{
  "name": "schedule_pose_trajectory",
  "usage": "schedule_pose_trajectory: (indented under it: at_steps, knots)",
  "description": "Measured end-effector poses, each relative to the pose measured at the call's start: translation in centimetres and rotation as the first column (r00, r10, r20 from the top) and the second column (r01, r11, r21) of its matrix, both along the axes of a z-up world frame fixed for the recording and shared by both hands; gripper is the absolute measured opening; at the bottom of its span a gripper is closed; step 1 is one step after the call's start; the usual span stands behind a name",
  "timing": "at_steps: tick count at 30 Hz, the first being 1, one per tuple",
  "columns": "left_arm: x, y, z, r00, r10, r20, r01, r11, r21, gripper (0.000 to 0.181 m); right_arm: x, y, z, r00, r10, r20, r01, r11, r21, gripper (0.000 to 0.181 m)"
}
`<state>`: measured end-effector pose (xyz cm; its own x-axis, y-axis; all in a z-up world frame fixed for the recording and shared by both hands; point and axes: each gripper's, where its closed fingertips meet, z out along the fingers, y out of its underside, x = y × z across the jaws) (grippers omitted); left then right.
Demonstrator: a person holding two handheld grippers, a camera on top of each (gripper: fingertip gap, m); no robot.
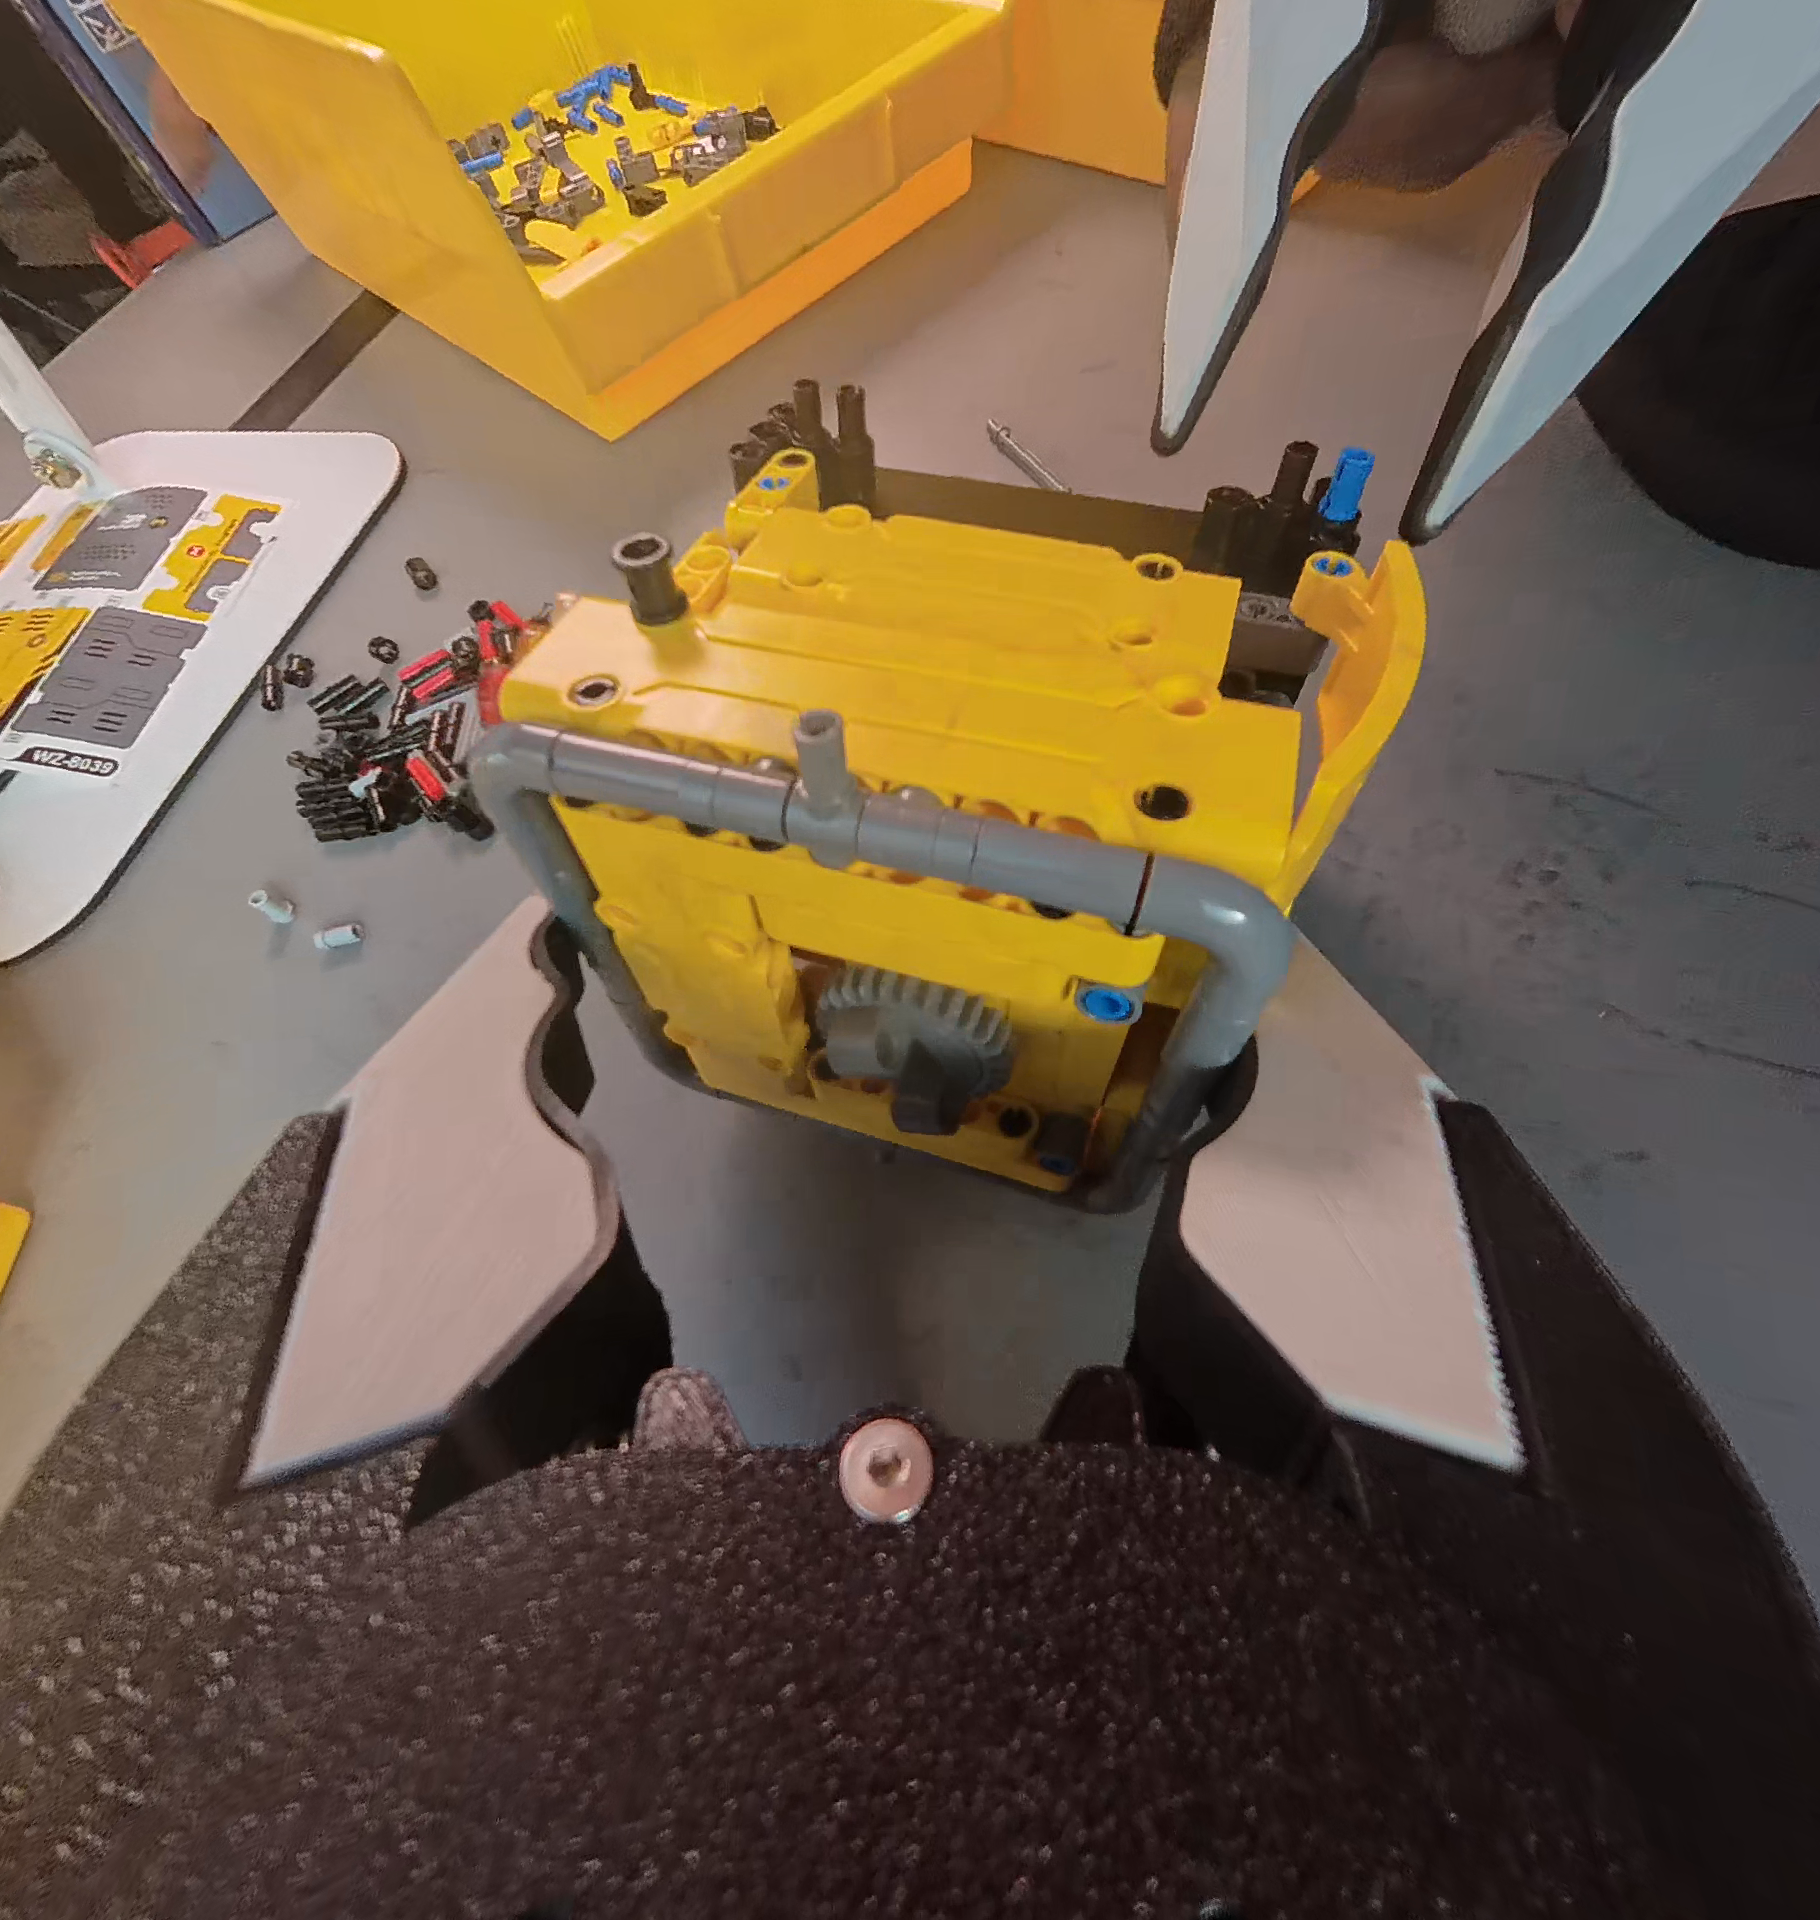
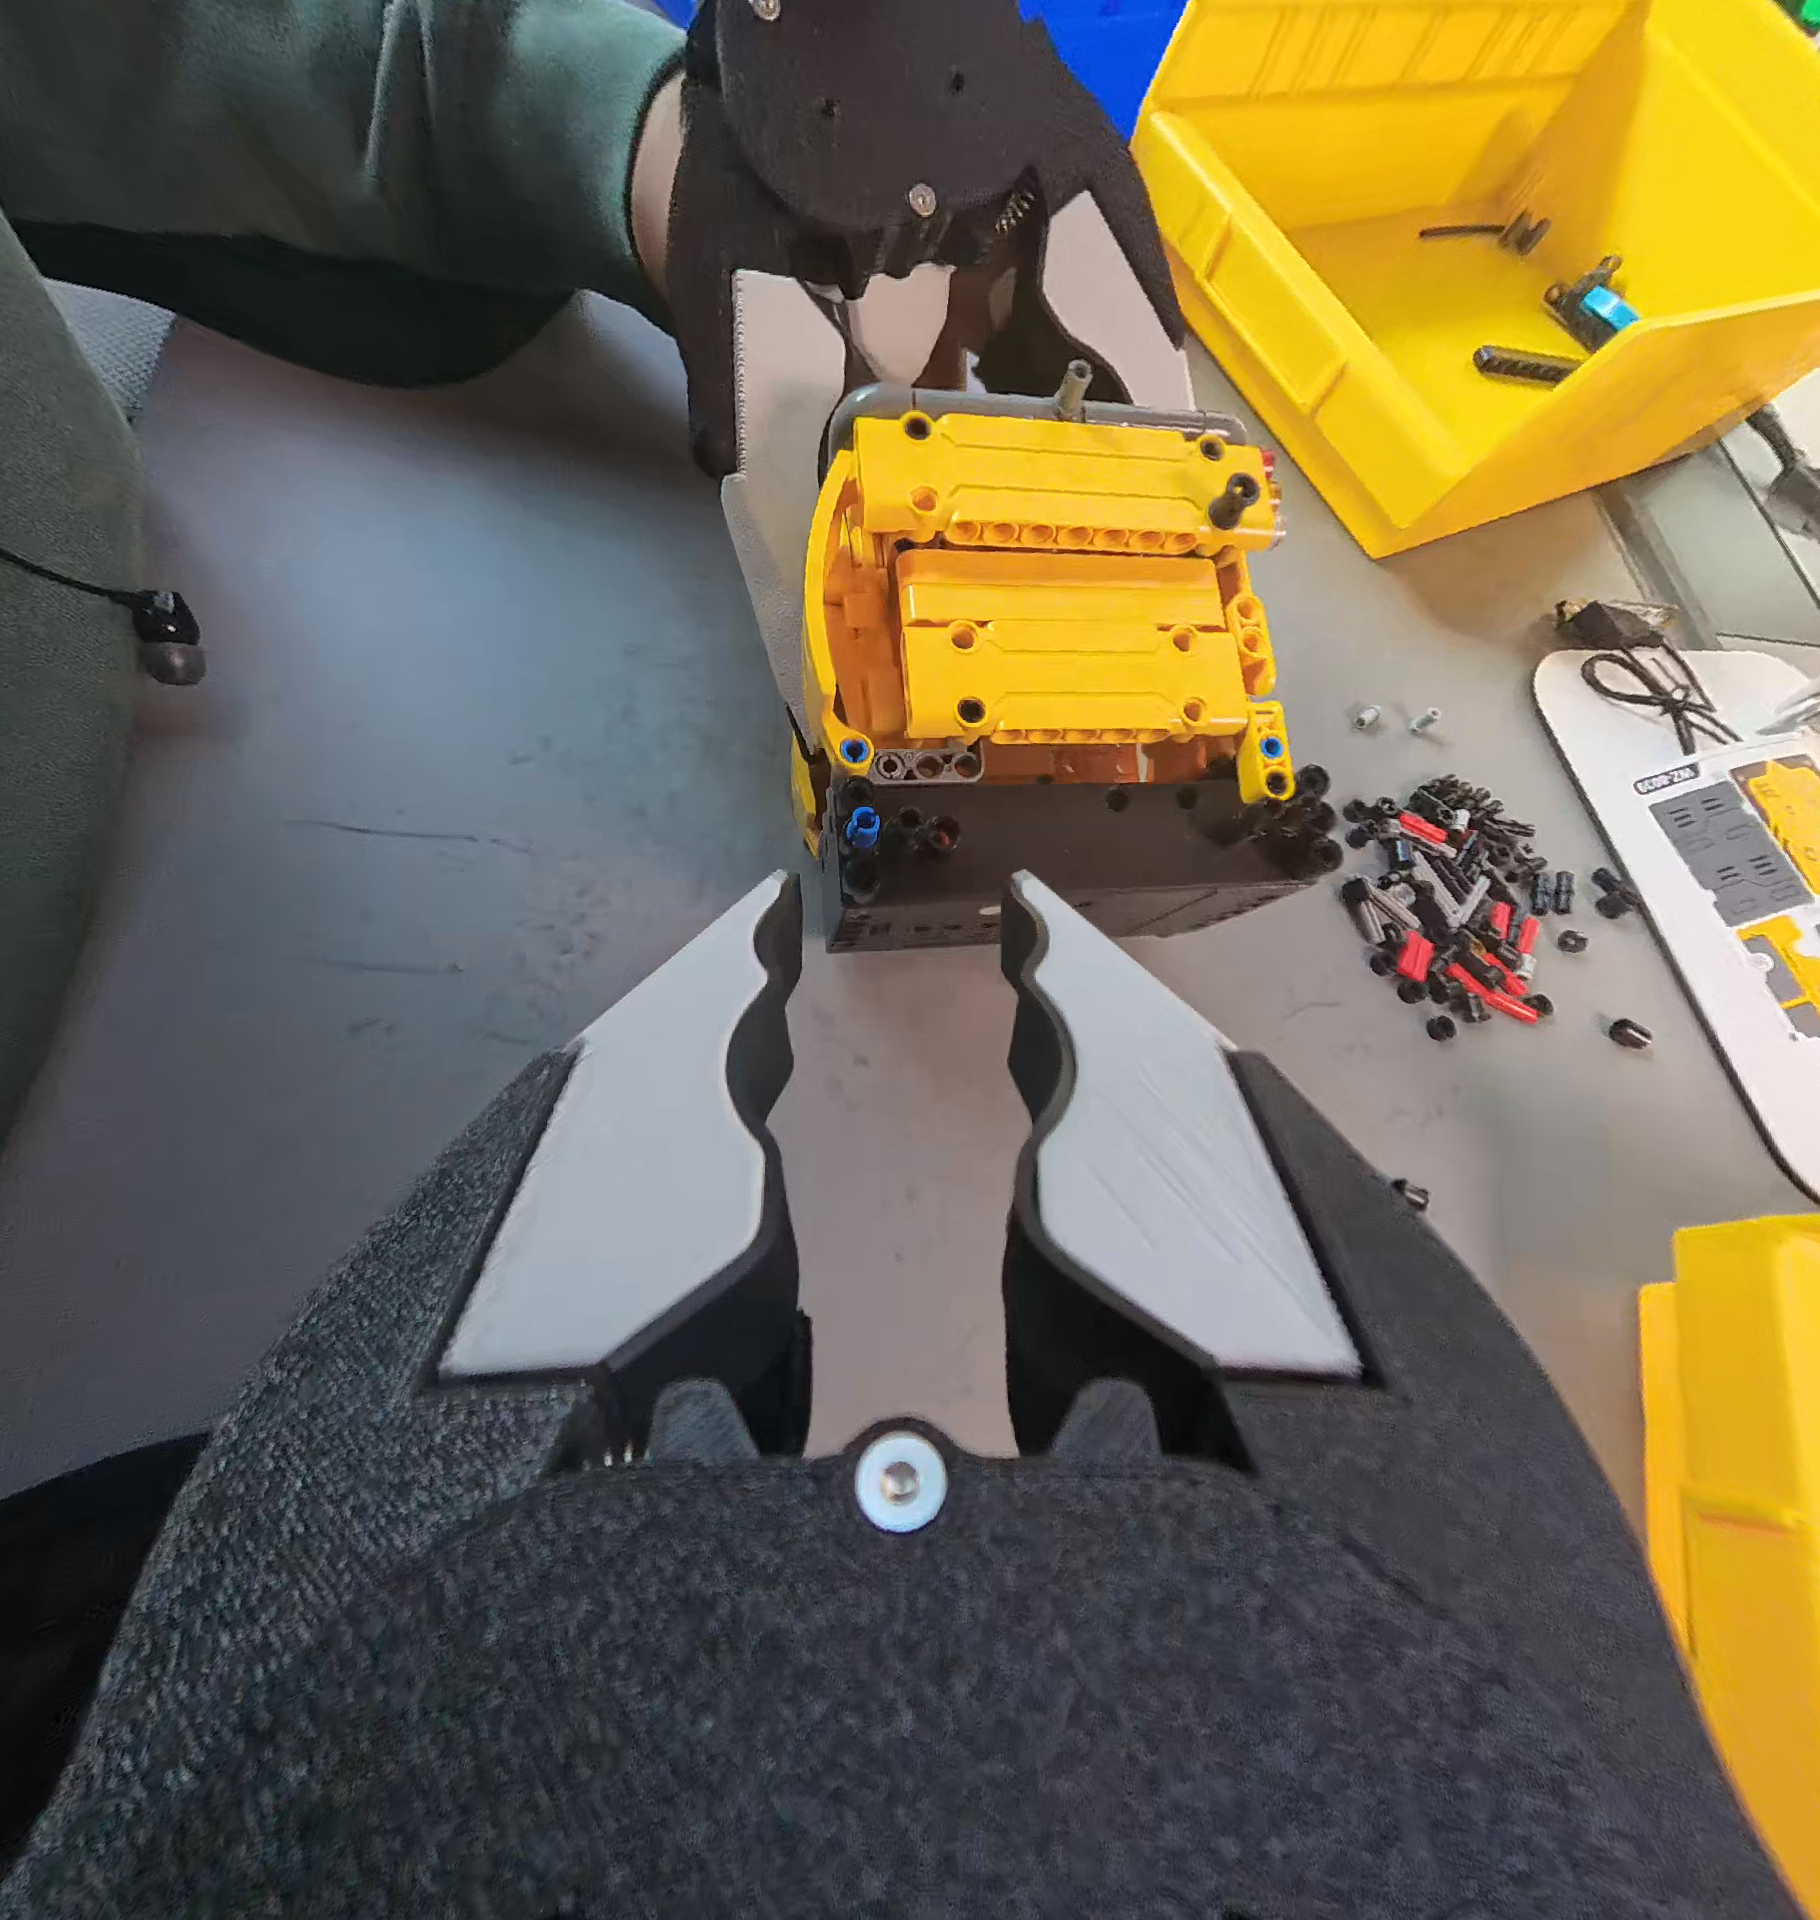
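A yellow brick-built model (image 1: 968, 665) with a grey pipe frame (image 1: 989, 842), a grey gear and a black base stands on the grey table. My left gripper (image 1: 895, 1008) is shut on the model's near end, one finger on each side of the pipe frame. My right gripper (image 1: 1290, 478) hangs open and empty just beyond the model's far end, close to a blue pin (image 1: 1344, 497). In the right wrist view, the right gripper (image 2: 901, 894) is open just in front of the model's black base (image 2: 1072, 883). The left gripper (image 2: 947, 353) holds the model's (image 2: 1062, 623) far end.
A yellow bin (image 1: 490, 208) of small parts stands behind the model. A pile of black and red pins (image 1: 397, 748) lies at its left, beside a white board with a sticker sheet (image 1: 106, 623). The right wrist view shows two more yellow bins (image 2: 1405, 447) (image 2: 1768, 1558) and a green sleeve (image 2: 314, 125).
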<state>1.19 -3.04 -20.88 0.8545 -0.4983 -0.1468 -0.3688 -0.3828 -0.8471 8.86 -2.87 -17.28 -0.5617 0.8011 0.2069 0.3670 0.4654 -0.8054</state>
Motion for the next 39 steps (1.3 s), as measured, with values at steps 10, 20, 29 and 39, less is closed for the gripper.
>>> schedule_pose_trajectory:
  at_steps: [10,20,29,39]
  knots:
    - [-0.4,-0.2,-0.7,0.977,-0.212,0.001,0.211,0.975,-0.075,0.119,1.1,-2.9,0.1,0.982,0.15,-0.114,-0.154,0.988,-0.027,0.033]
    - [-5.1,-1.4,0.0,0.996,-0.022,0.083,0.028,0.997,-0.074,0.107,-3.4,3.0,-0.3,0.989,0.015,-0.146,-0.028,0.995,-0.092,0.075]
    - [-4.0,-2.5,1.1,0.988,0.03,0.149,-0.028,1.0,-0.013,0.085,-4.2,2.5,-1.9,0.992,0.032,-0.121,-0.039,0.997,-0.06,0.072]
    - [-6.7,-1.6,2.1,0.974,0.149,0.17,-0.157,0.987,0.036,0.078,-0.1,8.0,-0.4,0.968,-0.247,-0.046,0.244,0.968,-0.064,0.048]
